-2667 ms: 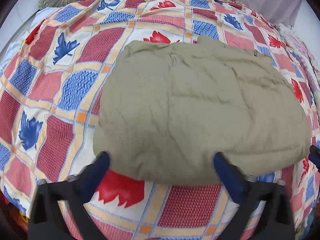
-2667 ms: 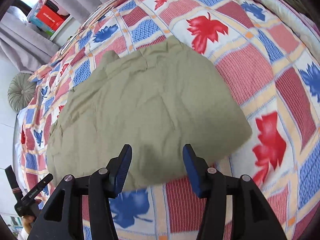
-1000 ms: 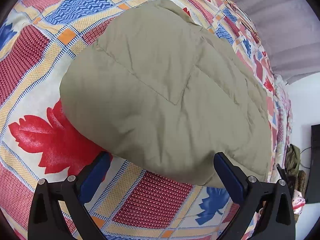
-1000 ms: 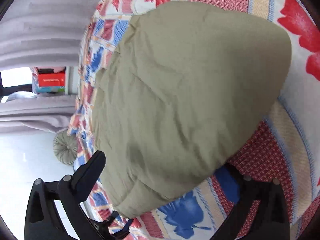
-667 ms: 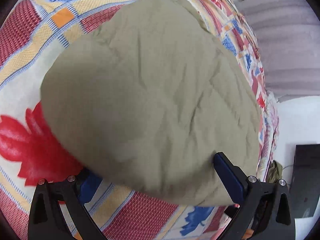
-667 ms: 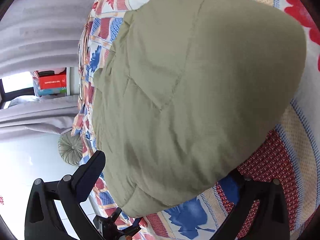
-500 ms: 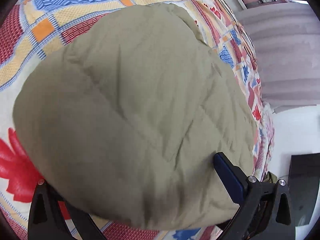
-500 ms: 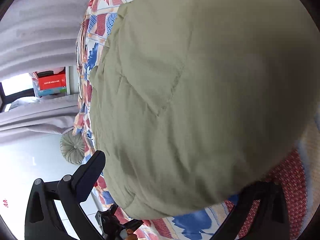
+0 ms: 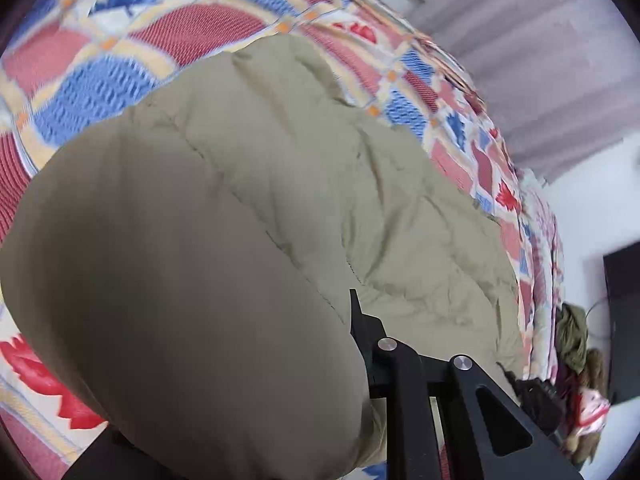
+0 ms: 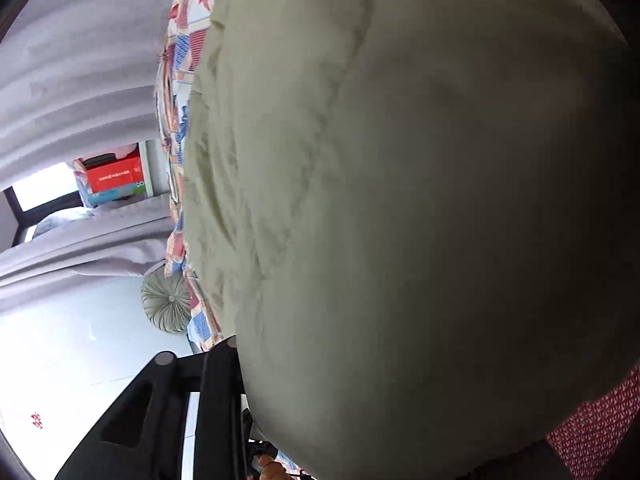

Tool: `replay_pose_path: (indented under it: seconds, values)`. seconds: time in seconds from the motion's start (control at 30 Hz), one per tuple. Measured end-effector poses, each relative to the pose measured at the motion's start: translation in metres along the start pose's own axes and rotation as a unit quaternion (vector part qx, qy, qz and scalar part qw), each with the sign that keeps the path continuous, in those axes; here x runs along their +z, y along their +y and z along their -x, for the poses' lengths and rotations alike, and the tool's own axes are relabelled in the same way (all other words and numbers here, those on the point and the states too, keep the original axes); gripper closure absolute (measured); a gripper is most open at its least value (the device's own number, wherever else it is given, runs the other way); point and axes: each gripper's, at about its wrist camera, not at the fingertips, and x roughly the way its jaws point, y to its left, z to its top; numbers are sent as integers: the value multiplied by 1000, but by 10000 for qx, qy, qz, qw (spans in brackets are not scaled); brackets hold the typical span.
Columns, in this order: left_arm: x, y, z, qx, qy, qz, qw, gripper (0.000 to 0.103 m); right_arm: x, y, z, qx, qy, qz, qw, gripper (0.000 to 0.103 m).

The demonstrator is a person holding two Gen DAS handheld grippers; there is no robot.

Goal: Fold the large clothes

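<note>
An olive-green garment (image 9: 280,184) lies folded on the patterned bedspread (image 9: 208,24). In the left wrist view its near edge bulges up close to the lens and covers my left gripper (image 9: 328,320); one black finger (image 9: 362,320) shows, moved in toward the centre and pressed into the cloth. In the right wrist view the garment (image 10: 400,200) fills most of the frame. My right gripper (image 10: 304,364) is shut on its edge; only the left finger (image 10: 222,364) shows, the other is hidden by cloth.
Grey curtains (image 9: 532,52) hang behind the bed. A round green cushion (image 10: 168,304) and a red box (image 10: 116,176) sit at the far end. A heap of clothes (image 9: 572,340) lies at the right of the bed.
Both grippers have moved in onto the garment's near edge and closed on it. The cloth has risen toward both lenses and now hides most of the fingers.
</note>
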Motion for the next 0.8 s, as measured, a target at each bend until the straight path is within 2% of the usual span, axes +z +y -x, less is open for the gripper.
replay_pose_path:
  seconds: [0.17, 0.33, 0.63, 0.8]
  values:
    - [-13, -6, 30, -79, 41, -243, 9997, 81, -14, 7, 22, 98, 116, 192, 9997, 78]
    - [-50, 7, 59, -85, 258, -322, 9991, 81, -41, 3, 49, -74, 323, 347, 9988, 78]
    - [-135, 56, 91, -18, 1071, -26, 9942, 81, -109, -52, 104, -321, 645, -29, 9974, 78]
    - [-160, 76, 84, 87, 1302, 50, 9914, 80, -129, -82, 113, -458, 677, -301, 9962, 77]
